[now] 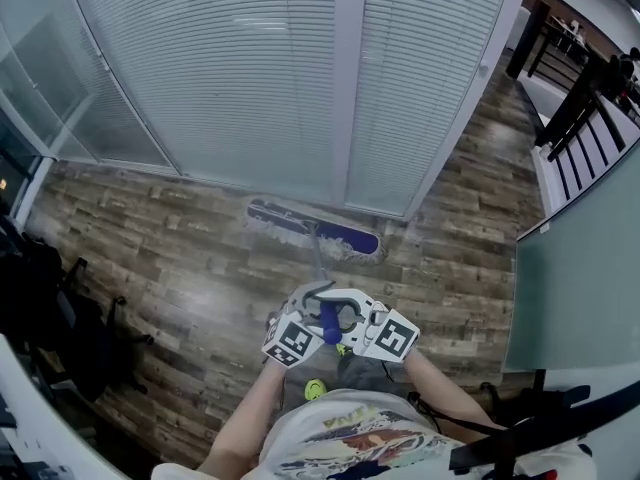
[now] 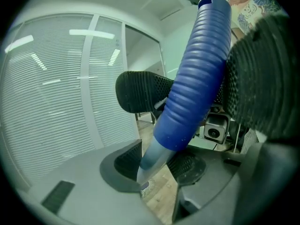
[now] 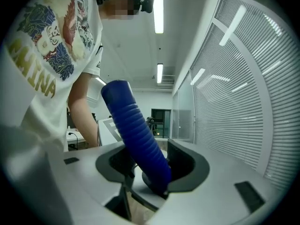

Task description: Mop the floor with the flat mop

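Both were on the flat mop's blue ribbed handle (image 1: 329,320): the left gripper (image 2: 152,168) had its jaws part-open and clamped where blue met the grey shaft. The right gripper (image 3: 150,168) pinched the same handle close beside it, seemingly a touch higher. Out front, the mop head (image 1: 315,230) lay flat on the wooden floor (image 1: 170,258), near the foot of the blinded glass wall (image 1: 250,78).

Blurred flat mop head (image 1: 314,230) (edges smeared), person's torso (image 1: 345,446) cut off at lower edge
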`<state>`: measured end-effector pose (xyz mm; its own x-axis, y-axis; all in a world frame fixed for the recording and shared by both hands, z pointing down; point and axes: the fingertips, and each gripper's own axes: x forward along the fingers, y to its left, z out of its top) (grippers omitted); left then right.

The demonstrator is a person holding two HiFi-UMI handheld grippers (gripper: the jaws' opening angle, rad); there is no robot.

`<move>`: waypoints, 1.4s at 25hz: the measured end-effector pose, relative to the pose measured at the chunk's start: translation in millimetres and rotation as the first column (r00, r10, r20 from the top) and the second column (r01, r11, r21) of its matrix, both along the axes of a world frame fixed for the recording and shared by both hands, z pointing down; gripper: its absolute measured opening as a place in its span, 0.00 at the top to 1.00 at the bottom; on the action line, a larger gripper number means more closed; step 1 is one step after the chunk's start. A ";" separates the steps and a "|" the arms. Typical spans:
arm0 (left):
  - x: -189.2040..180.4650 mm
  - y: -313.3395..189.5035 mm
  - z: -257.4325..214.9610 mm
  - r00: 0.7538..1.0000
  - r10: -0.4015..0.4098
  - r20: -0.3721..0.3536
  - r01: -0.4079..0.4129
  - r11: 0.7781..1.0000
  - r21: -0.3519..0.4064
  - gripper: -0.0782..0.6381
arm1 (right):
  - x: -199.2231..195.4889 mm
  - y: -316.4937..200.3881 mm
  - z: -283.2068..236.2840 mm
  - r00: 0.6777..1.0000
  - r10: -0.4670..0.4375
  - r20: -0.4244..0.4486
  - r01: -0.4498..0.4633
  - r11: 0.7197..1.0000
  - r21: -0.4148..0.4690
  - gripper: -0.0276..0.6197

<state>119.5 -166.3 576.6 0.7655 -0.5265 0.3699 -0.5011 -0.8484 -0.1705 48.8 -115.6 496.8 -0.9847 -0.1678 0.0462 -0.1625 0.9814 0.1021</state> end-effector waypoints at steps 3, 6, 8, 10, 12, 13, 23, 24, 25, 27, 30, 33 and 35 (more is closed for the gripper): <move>9.1 -46.2 1.1 1.000 -0.008 0.005 0.008 1.000 0.001 0.71 | 9.4 -45.9 0.3 1.000 -0.005 0.020 0.005 1.000 -0.006 0.66; 12.1 -77.9 -3.2 1.000 -0.021 0.002 0.021 1.000 0.002 0.71 | 13.5 -76.2 -5.1 0.999 -0.029 0.028 0.029 1.000 0.003 0.66; 11.5 -88.3 -6.7 1.000 -0.028 -0.001 0.028 1.000 0.000 0.71 | 13.3 -85.9 -9.8 0.998 -0.039 0.039 0.039 0.999 0.009 0.66; 10.4 -89.1 -7.6 0.999 -0.034 0.002 0.034 0.999 -0.005 0.71 | 12.3 -86.8 -9.5 0.999 -0.040 0.032 0.039 0.999 0.019 0.66; 6.0 -76.6 -3.0 0.999 -0.045 -0.002 0.045 0.999 -0.022 0.71 | 8.6 -75.3 -3.1 0.999 -0.028 0.019 0.028 1.000 0.013 0.66; 2.0 -66.0 0.8 0.999 -0.053 -0.007 0.052 0.998 -0.033 0.70 | 5.1 -65.4 0.3 1.000 -0.021 0.016 0.021 1.000 0.004 0.66; -28.1 88.1 3.1 0.999 -0.038 -0.005 0.038 0.999 -0.035 0.67 | -25.9 87.1 0.7 1.000 0.006 0.031 -0.005 1.000 -0.017 0.65; -30.9 106.6 3.3 0.999 -0.040 -0.006 0.040 0.999 -0.035 0.67 | -28.2 105.7 1.7 1.000 0.007 0.022 -0.007 1.000 -0.021 0.65; -32.2 124.4 3.4 0.999 -0.042 -0.006 0.042 0.999 -0.034 0.67 | -28.9 123.7 2.5 1.000 0.009 0.015 -0.008 1.000 -0.024 0.65; -28.4 160.8 2.6 0.999 -0.045 0.000 0.045 0.998 -0.035 0.67 | -24.0 160.3 2.4 1.000 0.005 0.007 -0.004 1.000 -0.021 0.65; -15.1 220.5 -1.4 0.998 -0.058 0.005 0.058 0.997 -0.047 0.67 | -9.7 220.4 -1.4 1.000 -0.016 0.001 0.016 1.000 -0.015 0.65; -13.7 272.0 -4.5 0.994 -0.112 -0.012 0.111 0.992 -0.058 0.67 | -6.0 274.5 -5.1 0.999 -0.050 -0.004 0.050 0.999 -0.021 0.65; -11.7 301.0 -4.4 0.987 -0.158 -0.024 0.156 0.986 -0.065 0.67 | -1.7 306.1 -4.4 0.997 -0.082 -0.010 0.082 0.997 -0.016 0.65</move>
<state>107.9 134.7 572.2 0.6860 -0.6178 0.3843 -0.6332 -0.7671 -0.1030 47.1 190.5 492.3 -0.9945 -0.0861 0.0591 -0.0807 0.9928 0.0880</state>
